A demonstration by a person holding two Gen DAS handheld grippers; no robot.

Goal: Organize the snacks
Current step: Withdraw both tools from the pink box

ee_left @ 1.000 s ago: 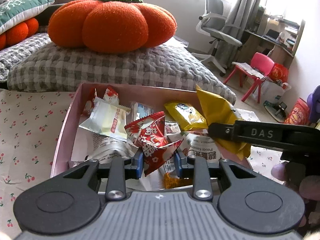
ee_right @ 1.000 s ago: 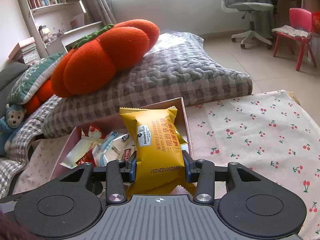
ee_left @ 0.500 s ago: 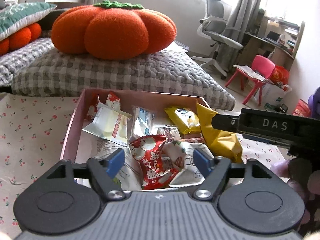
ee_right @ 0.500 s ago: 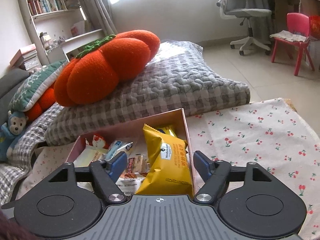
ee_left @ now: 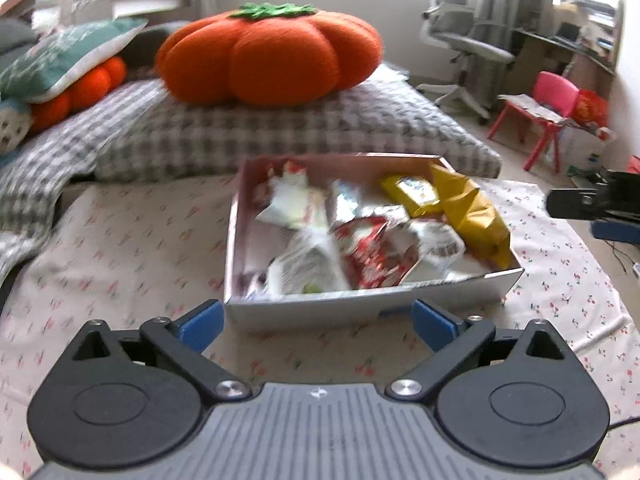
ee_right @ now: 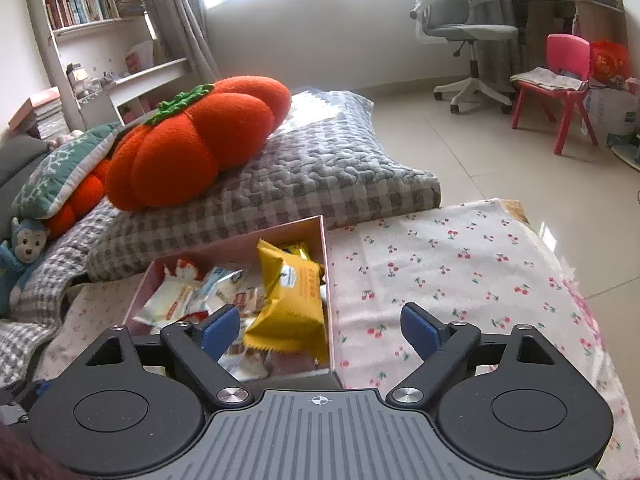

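A pink box (ee_left: 240,216) sits on the cherry-print cloth (ee_left: 120,248) and holds several snack packets. A red packet (ee_left: 372,248) lies in the middle and a large yellow packet (ee_left: 472,216) leans against the right wall. My left gripper (ee_left: 316,324) is open and empty, just in front of the box's near wall. In the right wrist view the box (ee_right: 325,256) shows with the yellow packet (ee_right: 292,300) inside. My right gripper (ee_right: 320,326) is open and empty, above the box's near right corner. It shows at the left wrist view's right edge (ee_left: 592,204).
A grey checked cushion (ee_left: 280,128) with an orange pumpkin pillow (ee_left: 272,56) lies right behind the box. More pillows and a plush monkey (ee_right: 24,248) are at the left. An office chair (ee_right: 460,32) and a pink chair (ee_right: 560,76) stand on the tiled floor at the right.
Both grippers opened. The left let the red packet drop into the box, the right let go of the yellow packet. Both then pulled back from the box.
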